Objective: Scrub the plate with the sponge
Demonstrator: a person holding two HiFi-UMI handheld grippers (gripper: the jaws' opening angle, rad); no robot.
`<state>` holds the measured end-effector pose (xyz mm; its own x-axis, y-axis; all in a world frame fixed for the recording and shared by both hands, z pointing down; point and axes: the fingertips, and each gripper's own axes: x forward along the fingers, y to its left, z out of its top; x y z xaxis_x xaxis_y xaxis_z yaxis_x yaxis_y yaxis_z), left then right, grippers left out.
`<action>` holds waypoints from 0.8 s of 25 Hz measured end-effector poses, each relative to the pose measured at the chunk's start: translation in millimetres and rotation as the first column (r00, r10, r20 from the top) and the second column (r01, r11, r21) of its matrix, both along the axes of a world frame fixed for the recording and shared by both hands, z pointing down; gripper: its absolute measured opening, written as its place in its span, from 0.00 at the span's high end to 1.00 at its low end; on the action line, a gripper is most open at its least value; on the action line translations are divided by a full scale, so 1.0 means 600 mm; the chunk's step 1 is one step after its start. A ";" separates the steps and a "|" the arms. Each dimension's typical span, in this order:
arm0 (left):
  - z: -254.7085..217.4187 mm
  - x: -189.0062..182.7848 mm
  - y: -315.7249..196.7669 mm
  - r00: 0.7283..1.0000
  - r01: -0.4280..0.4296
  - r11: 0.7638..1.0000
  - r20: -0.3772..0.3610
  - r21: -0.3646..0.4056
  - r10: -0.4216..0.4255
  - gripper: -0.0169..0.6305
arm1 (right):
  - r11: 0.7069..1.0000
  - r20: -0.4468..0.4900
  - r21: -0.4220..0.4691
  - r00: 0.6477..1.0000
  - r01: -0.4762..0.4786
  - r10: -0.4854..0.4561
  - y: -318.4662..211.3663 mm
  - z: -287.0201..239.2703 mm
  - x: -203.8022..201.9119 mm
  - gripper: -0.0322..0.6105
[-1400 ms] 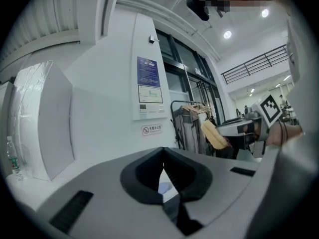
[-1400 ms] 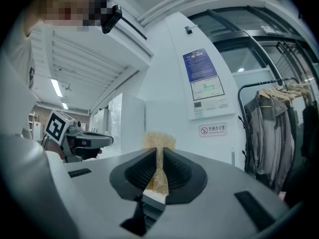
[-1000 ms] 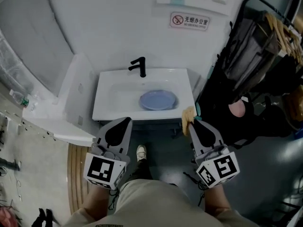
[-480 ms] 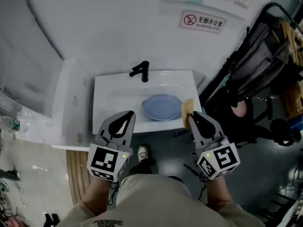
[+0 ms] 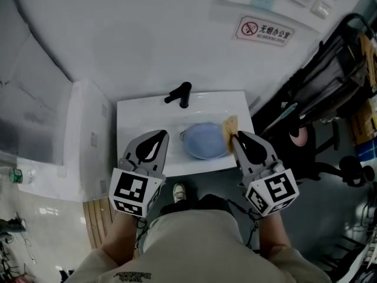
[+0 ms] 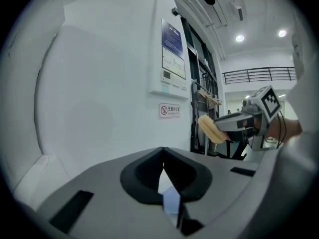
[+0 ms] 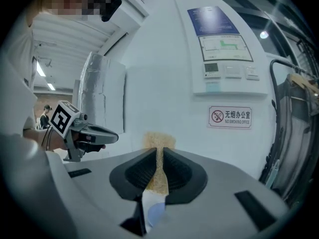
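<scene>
Right claw (image 5: 237, 137) clamped on thin yellow sponge (image 5: 230, 126), near rim of round blue plate (image 5: 203, 141) lying in white sink basin (image 5: 136, 115). Left claw (image 5: 160, 135) closed, empty. Risk: unheld plate skids under scrubbing; narrow pinch lets sponge slip.

left gripper (image 5: 159, 134): grey shell, black teardrop inset, black-white marker cube (image 5: 134, 192) | right gripper (image 5: 237, 137): same, thin black cable (image 5: 252, 232) | wear: beige top (image 5: 188, 240), white shoe (image 5: 177, 191)
</scene>
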<state>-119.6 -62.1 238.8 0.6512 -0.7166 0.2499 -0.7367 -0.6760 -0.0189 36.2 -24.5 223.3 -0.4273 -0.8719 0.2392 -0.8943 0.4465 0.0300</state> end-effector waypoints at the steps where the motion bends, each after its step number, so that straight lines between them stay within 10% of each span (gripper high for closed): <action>1: -0.001 -0.002 -0.010 1.000 0.004 1.000 -0.006 0.000 -0.004 0.96 | 1.000 -0.008 -0.002 1.000 0.008 -0.008 -0.007 0.000 -0.003 0.87; 20: 0.144 0.054 -0.122 0.998 0.061 0.973 0.042 -0.221 -0.053 0.92 | 0.957 0.007 -0.258 0.991 0.131 -0.134 -0.182 0.158 0.056 0.87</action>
<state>-87.5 -135.4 325.1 0.5991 -0.6759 0.4291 -0.7754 -0.6234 0.1005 70.0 -133.8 317.9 -0.5310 -0.7159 0.4534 -0.8268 0.5548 -0.0922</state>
